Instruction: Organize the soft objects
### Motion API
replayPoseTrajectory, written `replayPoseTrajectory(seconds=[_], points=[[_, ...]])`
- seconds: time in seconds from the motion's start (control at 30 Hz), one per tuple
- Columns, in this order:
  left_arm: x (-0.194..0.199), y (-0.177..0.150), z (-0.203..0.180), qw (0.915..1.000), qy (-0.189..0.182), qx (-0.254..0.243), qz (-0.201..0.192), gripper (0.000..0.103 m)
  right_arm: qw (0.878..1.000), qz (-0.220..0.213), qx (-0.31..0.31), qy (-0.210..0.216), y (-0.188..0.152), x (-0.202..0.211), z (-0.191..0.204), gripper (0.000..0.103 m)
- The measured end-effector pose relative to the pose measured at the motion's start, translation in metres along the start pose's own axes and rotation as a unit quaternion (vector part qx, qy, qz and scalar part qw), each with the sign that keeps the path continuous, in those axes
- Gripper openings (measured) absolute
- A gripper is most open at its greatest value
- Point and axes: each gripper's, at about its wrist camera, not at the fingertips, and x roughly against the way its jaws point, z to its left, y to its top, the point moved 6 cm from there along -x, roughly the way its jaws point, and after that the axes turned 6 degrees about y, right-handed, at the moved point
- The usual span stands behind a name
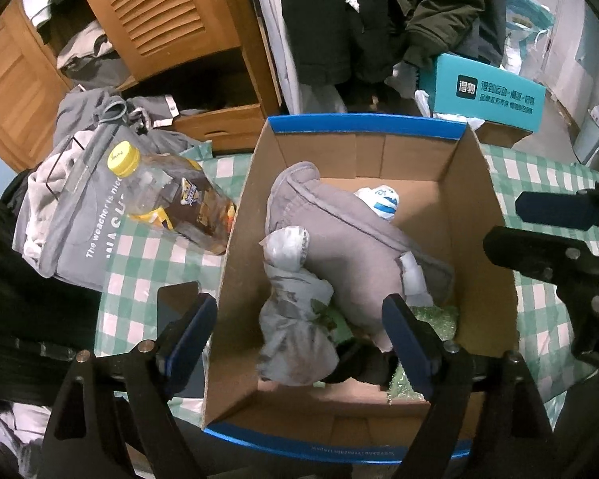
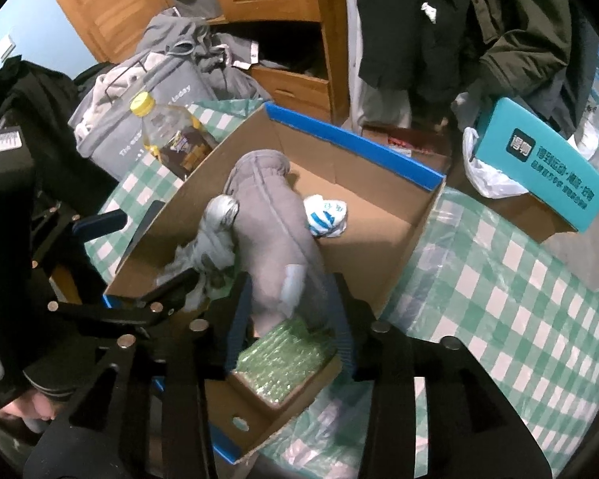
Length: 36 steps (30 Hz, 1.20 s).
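Left gripper (image 1: 299,335) hangs over the near end of the cardboard box (image 1: 479,215), jaws spread wide: one finger outside the box's left wall over the tablecloth, the other inside the box against the near end of the grey plush toy (image 1: 339,231), nothing pinched between them. Right gripper (image 2: 291,319) sits over the box's near right corner, jaws partly apart, straddling the tail end of the grey plush toy (image 2: 271,235) and the green bubble wrap (image 2: 283,355); can't tell whether the pads actually touch the plush, no visible squeeze. Plush lies lengthwise inside the box, nose toward the box's far blue-edged rim. Pale grey crumpled cloth bundle (image 1: 291,311) is in the box too, against the plush's left flank, toward the near wall. White-and-blue soft ball of fabric (image 1: 379,199) sits on the box floor just beyond the plush, toward the far wall. Bubble wrap lines the box bottom at the near right corner, partly under the plush. Box stands on a green-and-white checked tablecloth (image 1: 147,263). Left of the box: a yellow-capped plastic bottle (image 1: 171,199) lying tilted against a grey tote bag (image 1: 72,231) stuffed with clothes. Beyond the box's far right corner: a teal carton (image 1: 495,92). Behind the box, a wooden louvred cabinet (image 1: 159,8) and dark hanging coats (image 1: 379,16).
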Motion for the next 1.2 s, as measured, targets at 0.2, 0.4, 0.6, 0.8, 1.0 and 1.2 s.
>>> replayPoseTrajectory(seconds=[0.2,0.4,0.6,0.8,1.0,1.2], points=[[0.017,0.003,0.001,0.9998,-0.001,-0.003,-0.017,0.086,1.0,-0.015,-0.003,-0.019,0.0,0.017,-0.004,0.057],[0.039,0.005,0.0,0.9992,-0.008,-0.01,-0.038,0.09,0.999,-0.032,0.004,-0.039,-0.002,0.039,-0.003,0.064],[0.059,0.006,-0.006,0.9982,-0.017,-0.015,-0.056,0.096,0.997,-0.054,0.01,-0.052,-0.005,0.061,0.0,0.066],[0.082,0.011,-0.014,0.996,-0.019,-0.02,-0.085,0.102,0.995,-0.077,0.002,-0.06,-0.01,0.084,-0.006,0.067],[0.098,0.015,-0.02,0.9941,-0.024,-0.021,-0.103,0.102,0.992,-0.093,-0.007,-0.079,-0.019,0.105,-0.017,0.067],[0.111,0.018,-0.029,0.992,-0.039,-0.028,-0.117,0.102,0.991,-0.105,-0.007,-0.087,-0.029,0.12,-0.025,0.067]])
